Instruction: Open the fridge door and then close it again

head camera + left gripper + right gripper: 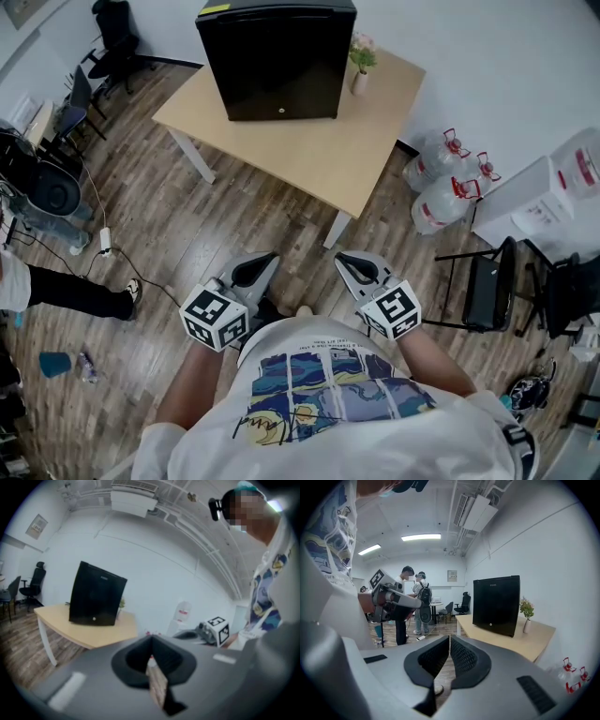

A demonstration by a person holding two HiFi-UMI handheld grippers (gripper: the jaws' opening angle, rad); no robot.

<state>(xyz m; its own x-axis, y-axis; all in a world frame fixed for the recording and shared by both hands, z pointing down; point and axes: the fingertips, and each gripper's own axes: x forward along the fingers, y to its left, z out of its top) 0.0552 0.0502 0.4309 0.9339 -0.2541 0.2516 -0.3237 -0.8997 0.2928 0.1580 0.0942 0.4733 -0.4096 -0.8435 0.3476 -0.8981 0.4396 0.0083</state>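
Observation:
A black mini fridge (pixel 278 58) stands on a light wooden table (pixel 309 150) at the far side of the room, with its door closed. It also shows in the left gripper view (pixel 96 595) and in the right gripper view (pixel 496 604). Both grippers are held low, close to the person's chest and far from the fridge. My left gripper (pixel 262 264) is shut with nothing in it, its tips meeting (pixel 151 640). My right gripper (pixel 349 262) is likewise shut and empty (pixel 449 639).
A small vase with a plant (pixel 361 64) stands on the table to the right of the fridge. Water bottles (pixel 445 183), a black folding chair (pixel 487 281) and white boxes (pixel 553 197) are at the right. Office chairs (pixel 84 94) and a floor cable (pixel 105 242) are at the left. People stand far off (pixel 412 604).

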